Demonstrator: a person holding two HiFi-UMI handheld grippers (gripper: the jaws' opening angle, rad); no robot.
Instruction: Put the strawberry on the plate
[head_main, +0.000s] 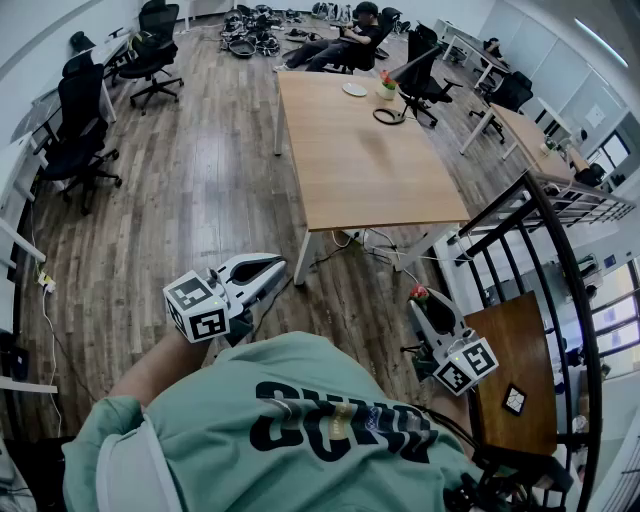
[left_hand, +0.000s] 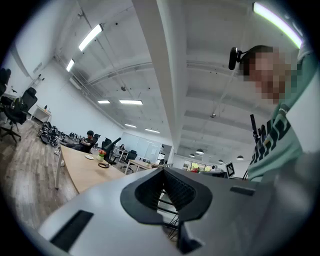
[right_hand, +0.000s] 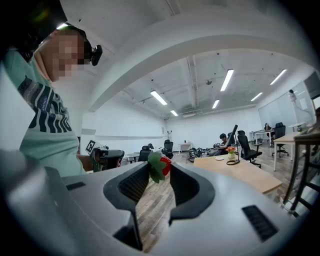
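Right tool (head_main: 420, 303), lower right of the head view, is clamped on the strawberry (right_hand: 162, 165), which is pinched right at the tips. Left tool (left_hand: 162, 171) is pressed together, nothing in it. The plate (head_main: 354, 89) is spotted well away on the far tabletop (head_main: 360, 170), top centre.

No readable text. Green shirt (head_main: 300, 420), lower middle of head view: big dark letters, upside down, illegible. Cubes on left gripper (head_main: 283, 262) and right gripper (head_main: 420, 300): black-white marker patterns only.
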